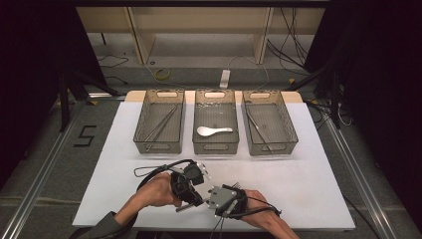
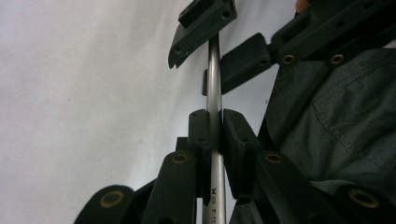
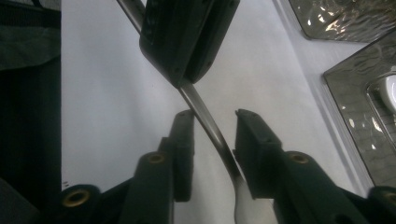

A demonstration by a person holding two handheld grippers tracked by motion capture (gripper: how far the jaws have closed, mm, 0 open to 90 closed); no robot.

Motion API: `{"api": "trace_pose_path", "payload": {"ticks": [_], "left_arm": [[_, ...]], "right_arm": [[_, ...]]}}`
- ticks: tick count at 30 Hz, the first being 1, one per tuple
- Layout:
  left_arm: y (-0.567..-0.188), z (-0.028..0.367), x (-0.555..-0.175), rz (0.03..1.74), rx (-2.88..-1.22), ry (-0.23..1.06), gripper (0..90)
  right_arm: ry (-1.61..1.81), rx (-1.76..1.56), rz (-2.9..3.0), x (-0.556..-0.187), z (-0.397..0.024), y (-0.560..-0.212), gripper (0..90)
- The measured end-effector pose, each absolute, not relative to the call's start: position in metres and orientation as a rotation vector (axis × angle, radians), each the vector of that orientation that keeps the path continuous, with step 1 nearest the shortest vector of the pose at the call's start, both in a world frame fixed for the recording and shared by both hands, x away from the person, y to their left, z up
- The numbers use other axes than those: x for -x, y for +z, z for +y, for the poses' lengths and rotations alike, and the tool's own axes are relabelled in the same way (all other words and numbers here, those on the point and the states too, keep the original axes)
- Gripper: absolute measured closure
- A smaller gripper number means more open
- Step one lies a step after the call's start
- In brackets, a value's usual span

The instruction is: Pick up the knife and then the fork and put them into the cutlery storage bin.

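From above, the left gripper and the right gripper are seen nose to nose at the near edge of the white table, with a thin metal utensil bridged between them. Beyond both tools, three mesh baskets are lined up in a row; a white spoon is lying in the middle one.

In the left gripper view, the utensil's shiny handle is clamped tight between the tool's own pads and runs straight ahead from them. Farther along the handle, the right gripper's jaws are set around it, one on each side.

In the right gripper view, the handle is seen crossing the gap between the tool's jaws at a slant. The right-hand pad is met low down by the handle; the left-hand pad is left apart from it, so nothing is pinched here. Just ahead, the handle is gripped by the left gripper's closed jaws.
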State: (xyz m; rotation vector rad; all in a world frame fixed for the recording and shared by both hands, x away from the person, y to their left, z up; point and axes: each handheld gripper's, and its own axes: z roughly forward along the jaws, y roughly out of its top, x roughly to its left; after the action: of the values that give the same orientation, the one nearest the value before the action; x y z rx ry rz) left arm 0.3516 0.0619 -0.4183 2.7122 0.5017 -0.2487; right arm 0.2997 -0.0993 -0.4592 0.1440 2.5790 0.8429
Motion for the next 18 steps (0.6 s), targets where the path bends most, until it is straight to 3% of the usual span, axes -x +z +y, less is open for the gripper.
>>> {"api": "trace_pose_path", "payload": {"ticks": [8,13,18], "left_arm": [[-0.416,0.064,-0.352,0.495,-2.688,-0.241,82.8],[-0.412,0.066,-0.354,0.510,-2.651,-0.242,79.5],[-0.399,0.075,-0.356,0.544,-2.564,-0.140,51.6]], "right_arm": [[0.769,-0.017,2.601,-0.298,-0.098,-0.463,86.4],[0.764,0.023,2.610,-0.298,-0.100,-0.460,88.1],[0.745,-0.023,2.596,-0.301,-0.106,-0.459,88.1]]}}
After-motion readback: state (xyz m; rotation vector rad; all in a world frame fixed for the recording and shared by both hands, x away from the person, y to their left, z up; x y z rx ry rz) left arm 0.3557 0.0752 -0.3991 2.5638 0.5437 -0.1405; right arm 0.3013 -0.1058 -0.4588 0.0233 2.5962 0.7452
